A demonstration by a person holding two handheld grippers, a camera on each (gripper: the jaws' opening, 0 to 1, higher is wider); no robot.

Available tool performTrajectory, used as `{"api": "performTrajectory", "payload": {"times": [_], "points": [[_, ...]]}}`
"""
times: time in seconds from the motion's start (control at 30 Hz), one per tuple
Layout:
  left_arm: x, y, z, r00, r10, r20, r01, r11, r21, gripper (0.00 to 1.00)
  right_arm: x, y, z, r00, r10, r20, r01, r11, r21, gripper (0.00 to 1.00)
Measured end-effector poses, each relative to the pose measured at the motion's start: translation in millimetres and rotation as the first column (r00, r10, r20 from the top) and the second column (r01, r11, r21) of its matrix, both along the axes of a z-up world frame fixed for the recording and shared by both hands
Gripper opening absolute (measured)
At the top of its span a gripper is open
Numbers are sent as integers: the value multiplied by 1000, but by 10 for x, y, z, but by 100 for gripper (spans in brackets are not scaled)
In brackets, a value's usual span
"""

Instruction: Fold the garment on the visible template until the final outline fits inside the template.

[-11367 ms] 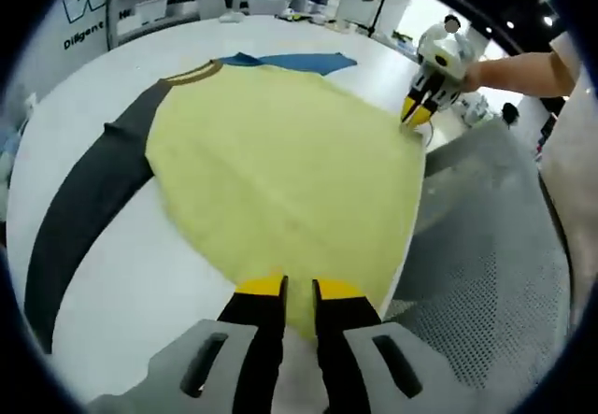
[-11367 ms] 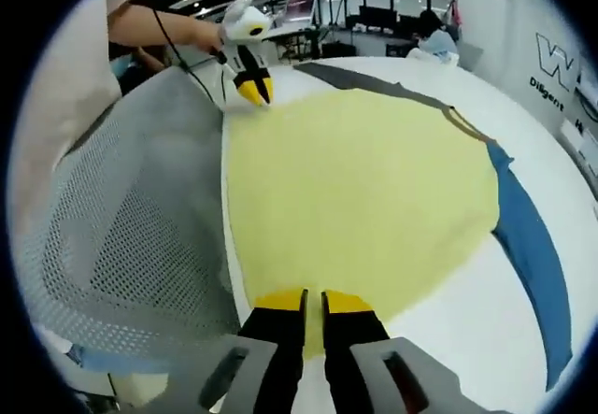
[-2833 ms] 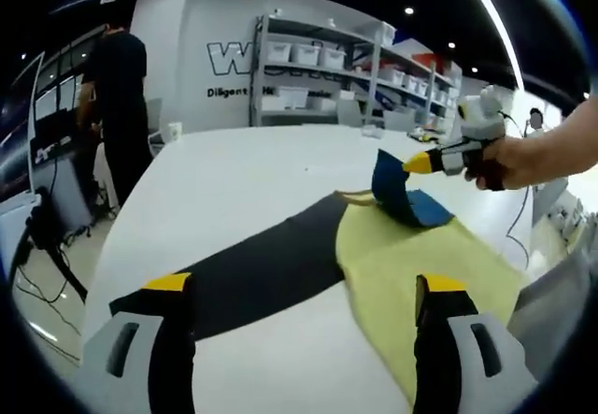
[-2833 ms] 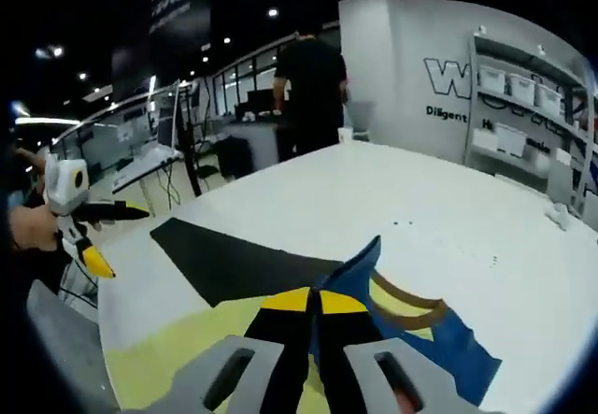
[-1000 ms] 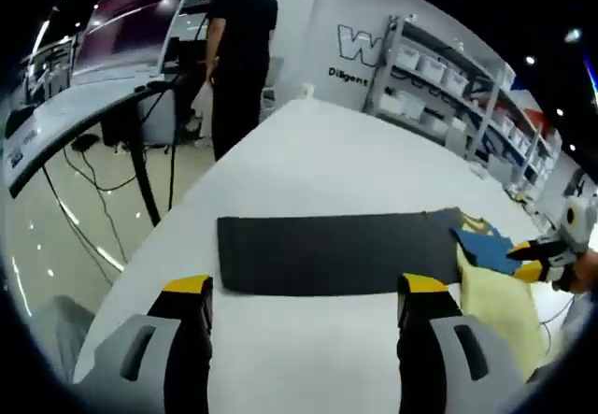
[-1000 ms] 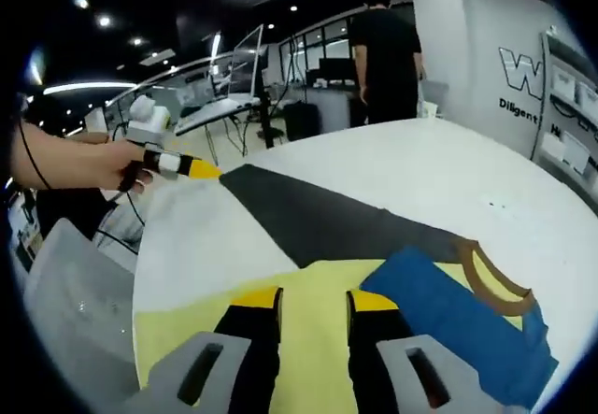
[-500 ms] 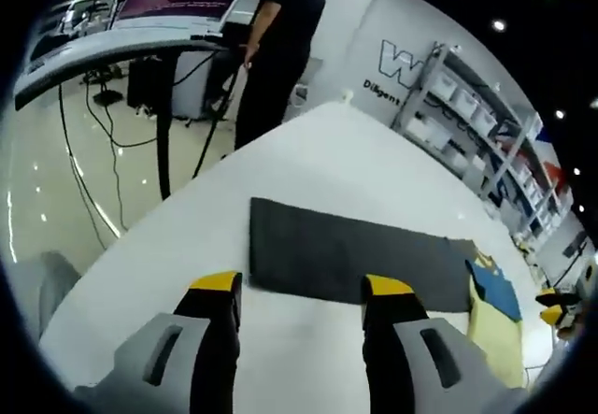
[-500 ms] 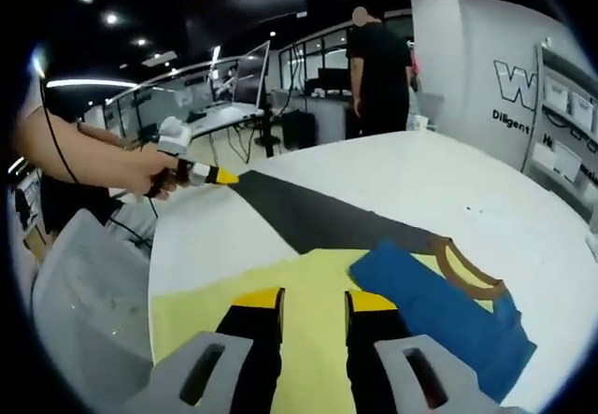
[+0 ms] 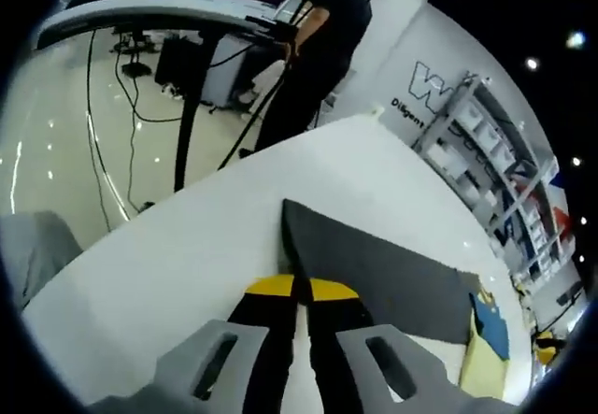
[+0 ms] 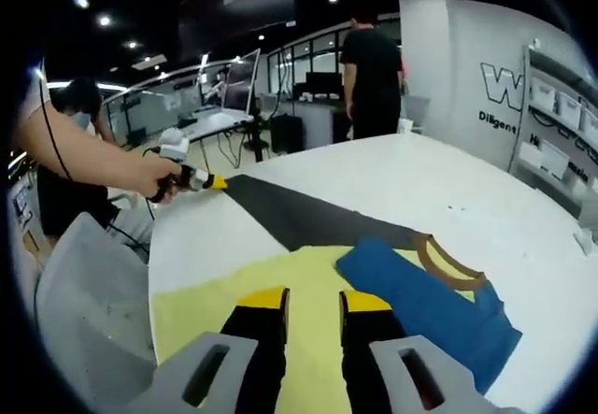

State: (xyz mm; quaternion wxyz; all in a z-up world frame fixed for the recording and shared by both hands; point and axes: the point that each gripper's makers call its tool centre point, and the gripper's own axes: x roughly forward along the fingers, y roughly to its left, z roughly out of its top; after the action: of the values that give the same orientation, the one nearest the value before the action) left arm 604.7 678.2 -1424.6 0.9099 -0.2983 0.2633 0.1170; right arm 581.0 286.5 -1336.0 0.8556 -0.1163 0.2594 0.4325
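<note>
A yellow garment (image 10: 280, 283) lies flat on the white table (image 10: 448, 180). Its blue sleeve (image 10: 420, 304) is folded in over the body beside the brown collar (image 10: 450, 266). The dark grey sleeve (image 9: 374, 264) stretches straight out across the table. My left gripper (image 9: 297, 288) is shut on that sleeve's end edge. In the right gripper view the left gripper (image 10: 207, 181), held by a hand, is at the tip of the dark grey sleeve (image 10: 299, 216). My right gripper (image 10: 314, 300) stands open low over the yellow body, a narrow gap between its fingers.
A person in black (image 9: 327, 40) stands past the table's far end. Shelves with white bins (image 9: 472, 120) line the wall. A grey mesh chair (image 10: 84, 311) sits at the table's near edge, by the table rim (image 9: 140, 218).
My left gripper's jaws have come together on the end of the dark grey sleeve, which they only straddled before. The right gripper stays open over the yellow body.
</note>
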Motion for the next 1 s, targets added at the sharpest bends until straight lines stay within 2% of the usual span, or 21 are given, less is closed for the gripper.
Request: {"api": "performTrajectory", "payload": {"times": [0.1,0.2,0.3,0.43,0.5,0.53,0.6,0.63,0.67,0.7,0.73,0.83,0.87,1.0], "points": [[121,-56,257,994,4,105,-2,1000,-19,2,-14,-38,10,1000,-7,1,7,1000,-2,15],[259,-200,542,982,-34,186,34,999,4,2,-29,-81,20,1000,-13,3,13,1000,-3,15],[444,-461,896,954,-94,286,97,995,6,2,-54,-145,24,1000,-19,2,19,1000,-9,16],[624,-840,1221,911,-191,365,196,980,24,1,-74,-258,33,999,-32,3,32,999,-14,16],[714,-1056,1377,887,-225,403,244,970,4,1,-79,-319,31,999,-45,3,45,999,-14,17],[772,-1197,1467,868,-258,424,280,960,11,1,-82,-344,30,999,-50,2,50,999,-12,17],[841,-1347,1564,849,-287,443,311,950,20,1,-90,-402,15,998,-60,1,60,998,-12,18],[875,-1445,1631,835,-299,462,331,943,12,1,-92,-416,10,998,-63,-1,63,998,-13,18],[923,-1587,1711,816,-321,480,362,932,8,1,-102,-448,12,997,-72,-3,71,997,-11,19],[958,-1668,1744,806,-344,482,380,925,27,1,-104,-470,14,997,-78,-2,78,997,-8,19],[1006,-1815,1804,786,-373,493,411,911,34,1,-112,-505,7,996,-86,-4,86,996,-6,19],[1112,-2154,1896,748,-428,507,469,882,52,1,-135,-579,-3,995,-102,-5,102,995,-3,19],[1138,-2245,1910,742,-438,508,482,875,50,1,-145,-596,-7,994,-105,-6,105,994,-2,20],[1259,-2739,1913,687,-514,515,568,821,61,1,-186,-723,-34,991,-131,-15,131,991,-11,20]]}}
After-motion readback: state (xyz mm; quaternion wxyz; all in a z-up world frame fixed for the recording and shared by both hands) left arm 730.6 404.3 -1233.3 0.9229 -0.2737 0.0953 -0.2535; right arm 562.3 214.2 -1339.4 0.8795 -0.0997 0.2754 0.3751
